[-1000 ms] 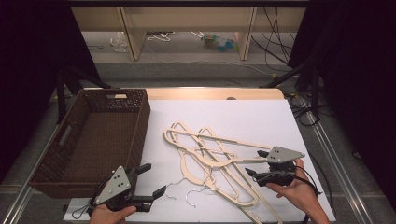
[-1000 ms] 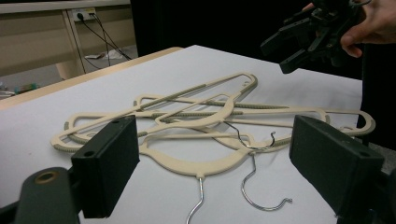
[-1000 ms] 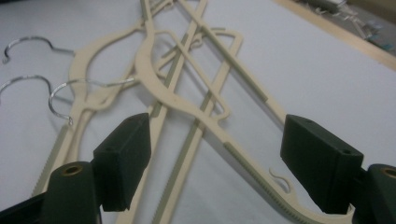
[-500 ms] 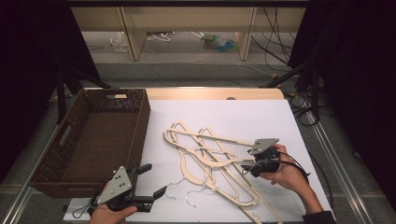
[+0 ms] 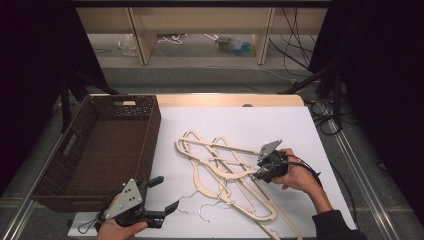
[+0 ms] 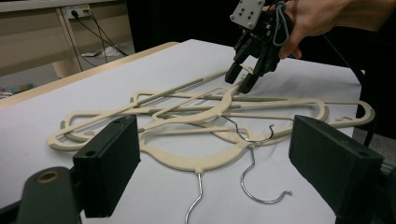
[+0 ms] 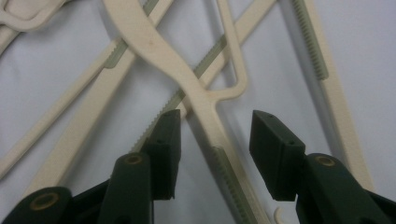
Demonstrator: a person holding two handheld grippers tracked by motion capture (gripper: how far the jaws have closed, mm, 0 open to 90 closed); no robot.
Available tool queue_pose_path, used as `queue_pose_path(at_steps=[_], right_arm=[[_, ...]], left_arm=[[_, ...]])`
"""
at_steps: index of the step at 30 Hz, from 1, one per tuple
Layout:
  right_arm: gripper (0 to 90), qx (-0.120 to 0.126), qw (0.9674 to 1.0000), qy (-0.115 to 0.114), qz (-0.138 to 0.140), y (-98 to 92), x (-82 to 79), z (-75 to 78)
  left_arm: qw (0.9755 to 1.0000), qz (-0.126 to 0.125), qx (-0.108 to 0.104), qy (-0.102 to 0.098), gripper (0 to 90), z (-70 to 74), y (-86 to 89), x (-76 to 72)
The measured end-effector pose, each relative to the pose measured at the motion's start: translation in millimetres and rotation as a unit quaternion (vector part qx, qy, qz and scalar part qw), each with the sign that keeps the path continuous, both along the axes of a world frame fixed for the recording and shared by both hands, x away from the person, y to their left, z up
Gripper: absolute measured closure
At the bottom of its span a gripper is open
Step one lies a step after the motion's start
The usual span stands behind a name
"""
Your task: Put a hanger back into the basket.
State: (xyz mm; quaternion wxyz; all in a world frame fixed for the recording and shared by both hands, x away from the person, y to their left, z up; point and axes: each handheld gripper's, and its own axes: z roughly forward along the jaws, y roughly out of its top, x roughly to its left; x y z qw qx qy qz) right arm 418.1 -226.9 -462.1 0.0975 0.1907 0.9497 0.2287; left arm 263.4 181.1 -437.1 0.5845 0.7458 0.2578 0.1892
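- Work surface: a white table top (image 5: 240,125) carries a tangled pile of cream plastic hangers (image 5: 225,170) at its centre, with a dark brown wicker basket (image 5: 150,130) at the pile's 9 o'clock, on the table's left edge.
- Hanger pile: several hangers lie flat and crossed over one another; their wire hooks (image 5: 207,207) point toward 6 o'clock, the person's side. Ribbed grey-green grip strips run along the arms.
- Right gripper (image 5: 260,173): set on the 3 o'clock edge of the pile, tilted down onto it, held by the person's right hand (image 5: 297,175). Its grey three-cornered plate faces up.
- Right jaws — state: they have just been closing and now stand part-way apart, straddling one hanger arm (image 7: 210,121). In the right gripper view that arm runs up between the two pads; a narrow gap shows on each side, so the pads do not yet press on it.
- In the left gripper view the right gripper (image 6: 242,78) appears at 1 o'clock, tips down on the far side of the pile, at or just above a hanger arm.
- Left gripper (image 5: 162,194): held low at the table's near edge, at the pile's 7 o'clock and just by the basket's near right corner, in the person's left hand (image 5: 117,231).
- Left jaws — state: wide apart, nothing between them; the pads frame the nearest hanger (image 6: 196,161) and two wire hooks without touching them.
- Basket interior: the visible floor holds no hanger.
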Motion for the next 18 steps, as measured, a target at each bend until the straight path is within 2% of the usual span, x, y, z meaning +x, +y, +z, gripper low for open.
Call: queue_pose_path(at_steps=[3,5,10,11,12,13,17,18], right_arm=[[61.4,-0.011,0.9998,0.013,0.004,2.1,1.5,-1.6],[62.5,-0.012,0.9998,0.016,0.006,2.4,1.7,-1.8],[68.6,-0.013,0.9995,0.023,0.015,2.0,1.8,-1.5],[71.9,-0.022,0.9991,0.025,0.028,2.9,1.2,-0.4],[71.9,-0.022,0.9991,0.025,0.028,2.9,1.2,-0.4],[73.2,-0.034,0.9985,0.022,0.036,4.3,0.1,0.9],[74.0,-0.041,0.9975,0.019,0.054,5.2,0.1,1.0],[74.0,-0.041,0.9968,0.018,0.066,4.8,1.0,0.6]], left_arm=[[0.9999,0.001,0.010,-0.005,16.3,1.1,1.7,0.3],[1.0000,0.001,0.001,-0.002,16.3,0.2,1.0,0.9],[1.0000,-0.001,0.009,-0.003,16.3,0.6,0.9,0.6],[1.0000,0.003,0.006,0.002,16.3,0.3,0.5,-0.2],[1.0000,0.003,0.006,0.001,16.3,0.4,0.6,-0.1],[0.9999,-0.003,0.010,-0.007,16.3,0.7,1.5,1.4],[1.0000,0.004,0.007,0.000,16.3,0.5,1.2,0.2],[0.9999,-0.003,0.009,-0.008,16.3,0.6,1.2,1.5]])
